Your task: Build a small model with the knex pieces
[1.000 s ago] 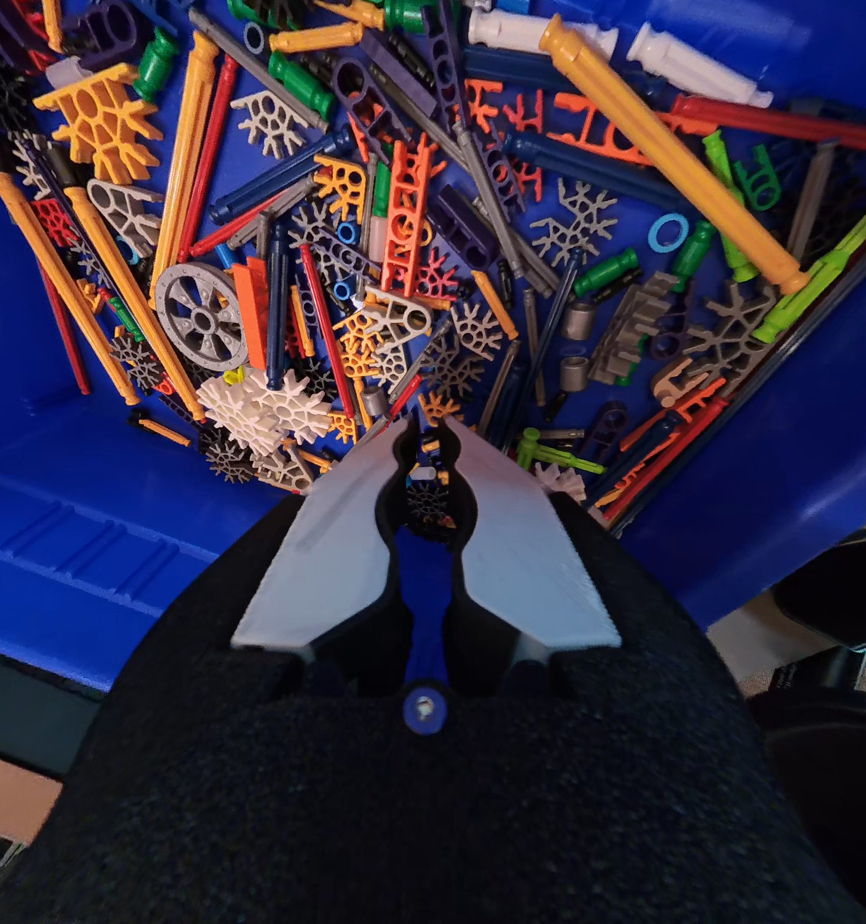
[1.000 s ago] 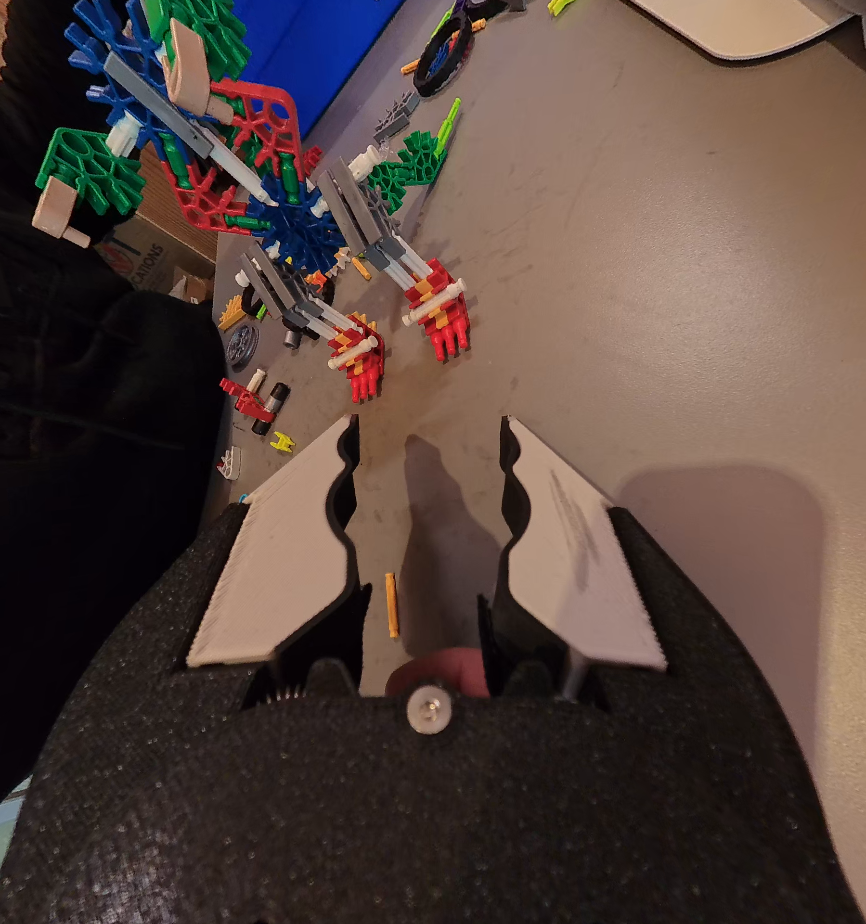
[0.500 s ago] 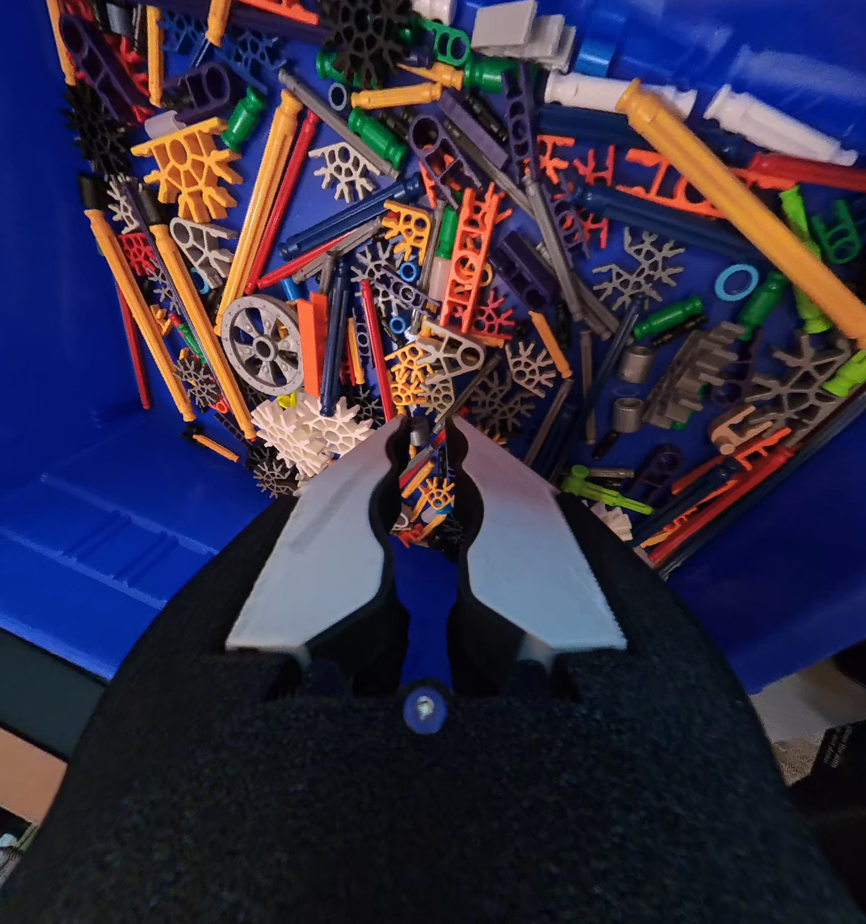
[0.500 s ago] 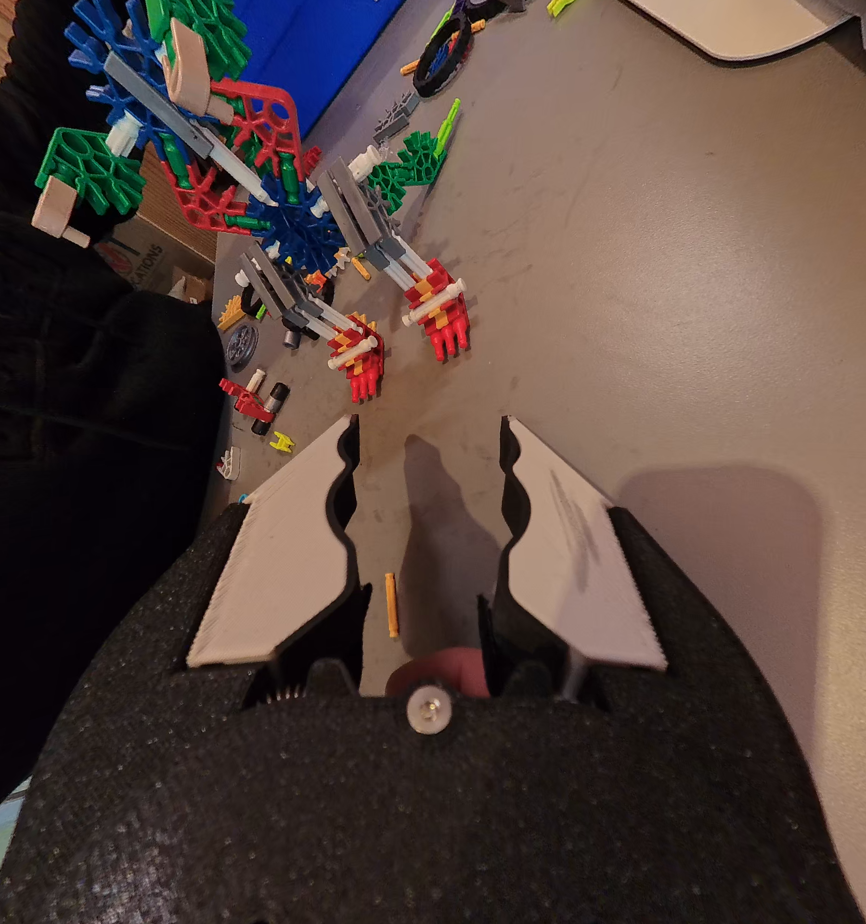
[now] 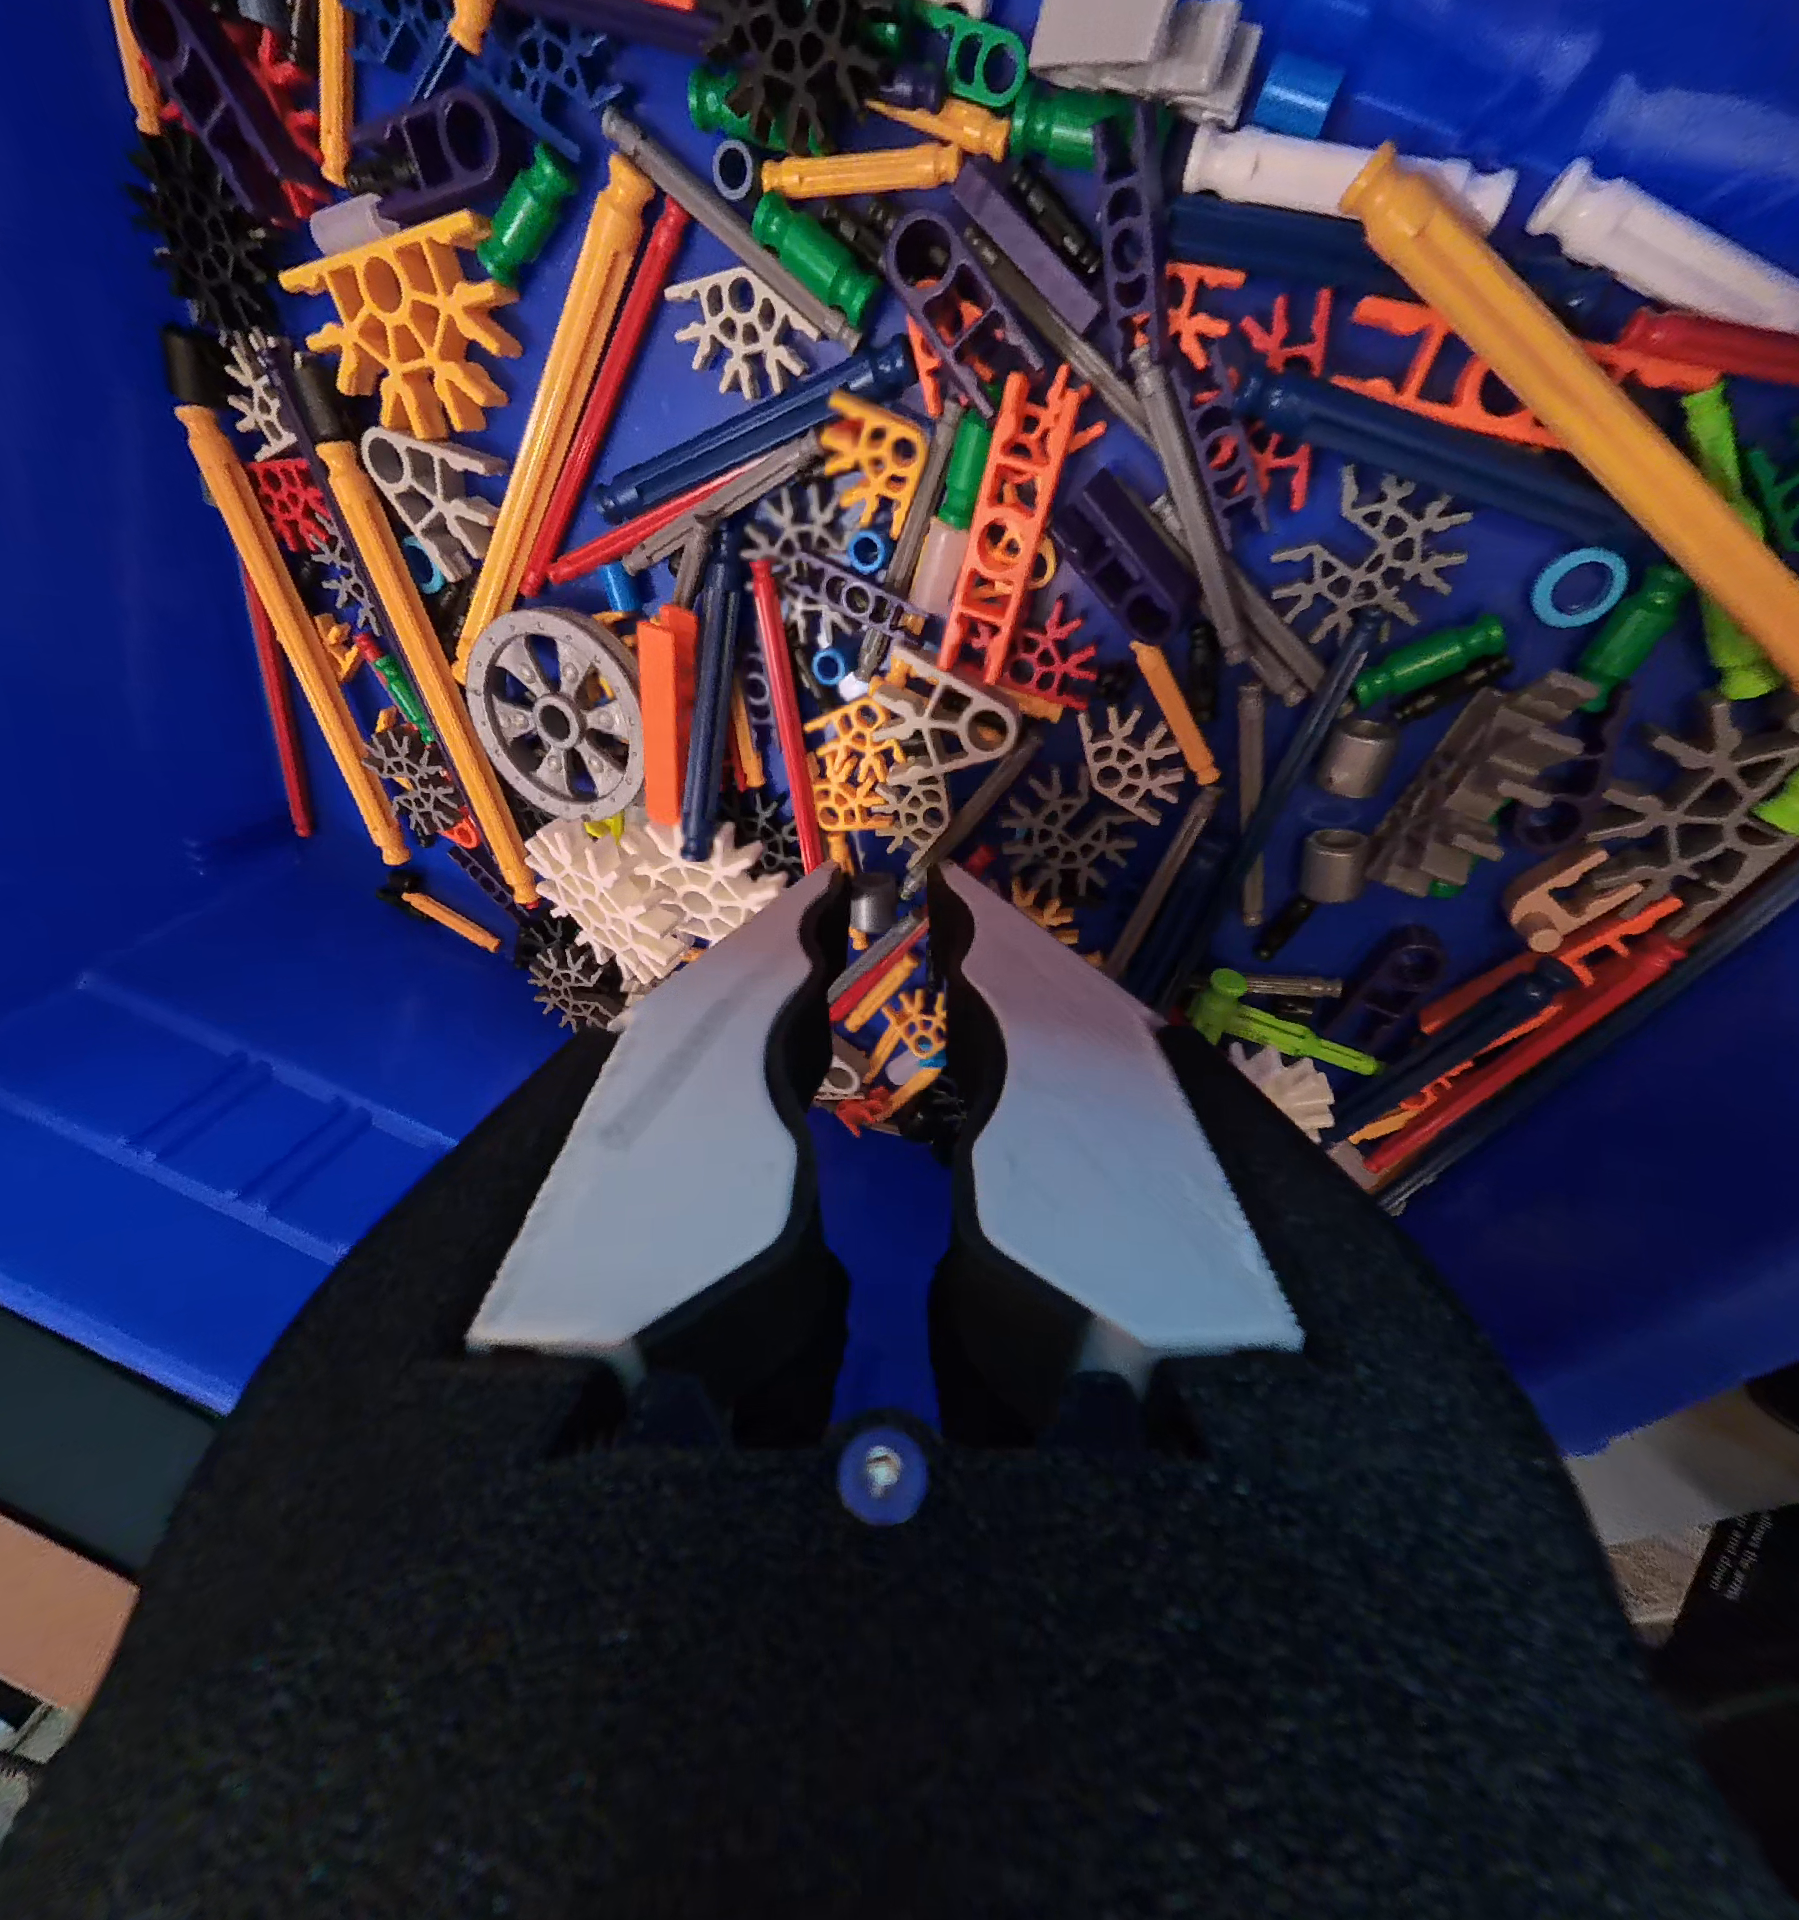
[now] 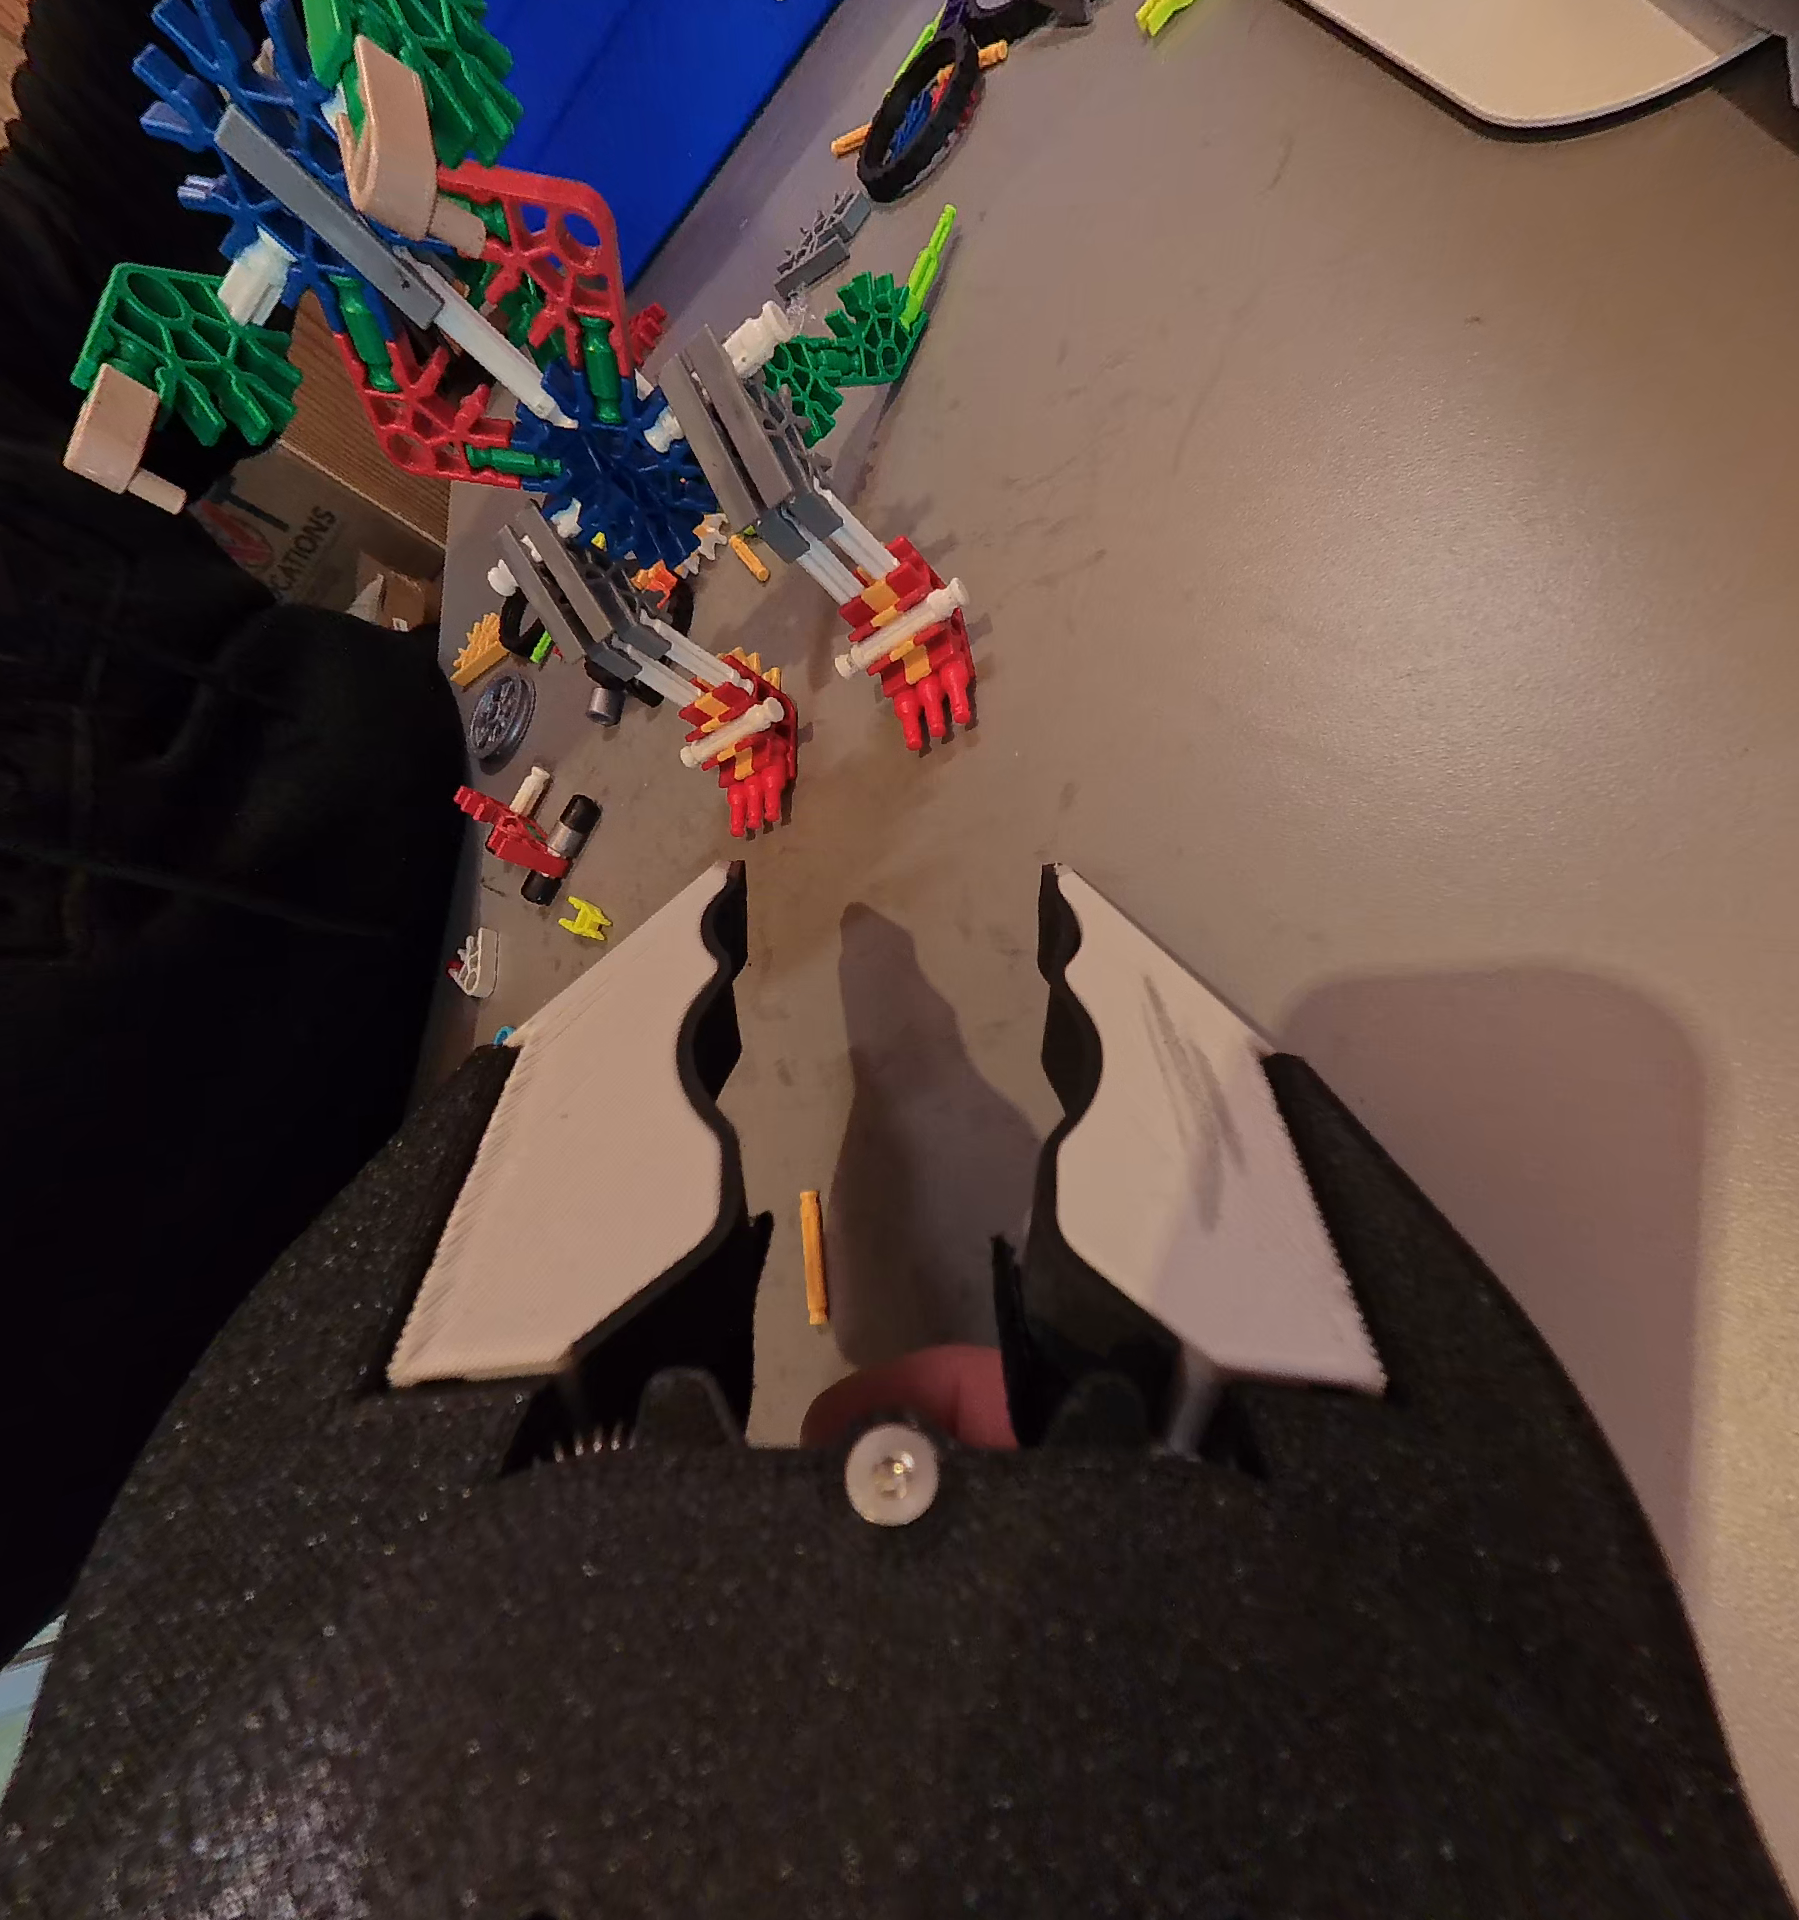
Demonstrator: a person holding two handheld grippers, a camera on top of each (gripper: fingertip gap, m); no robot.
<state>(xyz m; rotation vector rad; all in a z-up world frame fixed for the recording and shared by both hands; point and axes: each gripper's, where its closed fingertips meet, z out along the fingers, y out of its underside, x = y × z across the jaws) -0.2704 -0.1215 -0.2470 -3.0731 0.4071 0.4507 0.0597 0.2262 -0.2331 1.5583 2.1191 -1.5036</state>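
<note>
My left gripper (image 5: 879, 883) hovers over a blue bin (image 5: 178, 1060) holding a pile of plastic construction rods and connectors. Its jaws stand a narrow gap apart and hold nothing. A small grey cylinder (image 5: 871, 902) in the pile shows between the fingertips. A grey spoked wheel (image 5: 554, 719) and white snowflake connectors (image 5: 646, 883) lie just left of the tips. My right gripper (image 6: 890, 873) is open and empty above a grey table (image 6: 1394, 623). A built figure (image 6: 604, 457) with two red feet (image 6: 916, 665) stands just beyond its tips. A short orange rod (image 6: 814, 1257) lies on the table between the fingers.
Loose small parts (image 6: 531, 831) lie at the table's left edge beside a dark clothed person (image 6: 147, 831). A black tyre (image 6: 921, 114) and a blue bin (image 6: 646, 94) are farther back. A long yellow rod (image 5: 1601, 416) crosses the bin's right side. Across from one pair of fingers to the other is roughly 50 cm.
My left gripper has moved farther over the pile, so the parts shifted down and right in its view and the grey cylinder now sits between its tips. The right gripper has not moved.
</note>
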